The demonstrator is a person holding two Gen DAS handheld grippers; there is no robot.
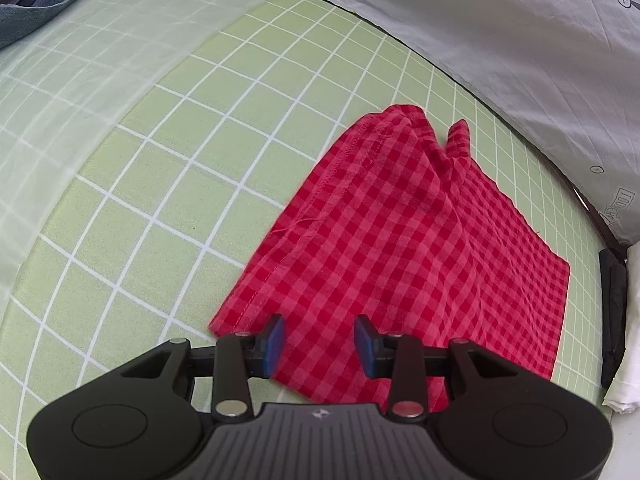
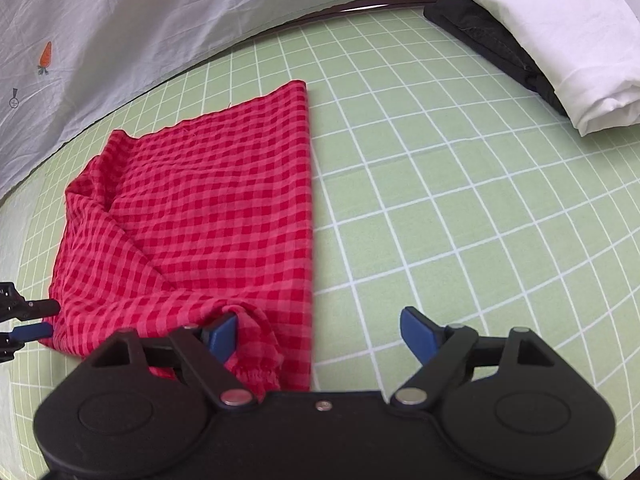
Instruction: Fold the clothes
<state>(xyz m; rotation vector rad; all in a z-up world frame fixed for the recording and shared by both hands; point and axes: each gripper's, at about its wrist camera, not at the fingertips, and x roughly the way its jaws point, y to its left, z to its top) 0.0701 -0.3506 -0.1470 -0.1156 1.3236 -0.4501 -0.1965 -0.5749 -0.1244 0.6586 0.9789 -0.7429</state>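
on green sheet [image 1: 168,184], red checked cloth [image 1: 400,240], both grippers parted

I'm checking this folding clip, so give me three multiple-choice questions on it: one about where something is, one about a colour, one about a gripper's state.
1. Where is the white roll?
A. on the red cloth
B. on the green sheet's far right edge
C. in the left gripper

2. The cloth is checked in:
A. red
B. blue
C. yellow

3. The right gripper is:
A. shut on the cloth
B. open
C. out of view

Key: B, the roll lies by the sheet edge; A, red checks; B, its blue fingers stand wide apart.
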